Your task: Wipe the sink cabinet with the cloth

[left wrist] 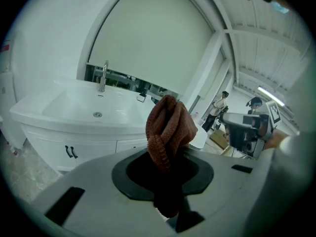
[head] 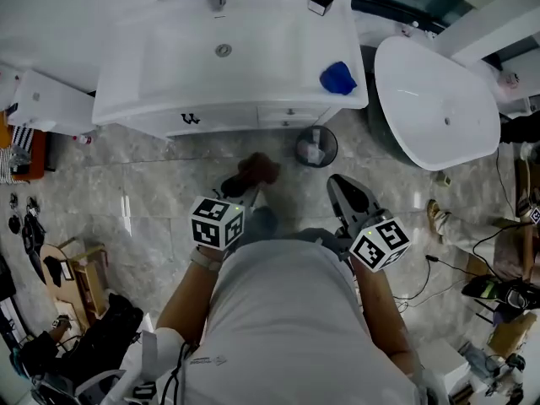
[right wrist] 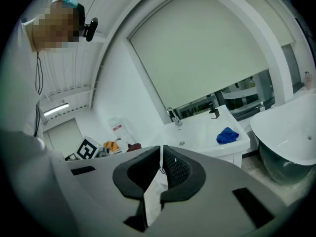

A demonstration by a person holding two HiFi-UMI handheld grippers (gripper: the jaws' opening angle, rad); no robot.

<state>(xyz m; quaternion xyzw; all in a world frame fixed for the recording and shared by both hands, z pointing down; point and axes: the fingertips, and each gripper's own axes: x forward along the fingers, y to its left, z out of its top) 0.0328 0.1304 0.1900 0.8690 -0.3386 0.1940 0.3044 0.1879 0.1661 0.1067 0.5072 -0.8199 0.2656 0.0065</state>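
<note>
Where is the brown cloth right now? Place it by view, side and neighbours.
In the head view the brown cloth sits just left of centre, clamped in the jaws of the left gripper, over the floor in front of the sink cabinet.

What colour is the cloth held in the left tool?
The cloth is reddish brown, seen best in the left gripper view.

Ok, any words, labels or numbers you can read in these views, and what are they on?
No text can be read in any view.
Left cube and right cube: black-and-white square marker patterns only, no letters or digits.
Wall label: red and white, too small and blurred to read.
Cabinet handles: dark shapes, not print.
</note>
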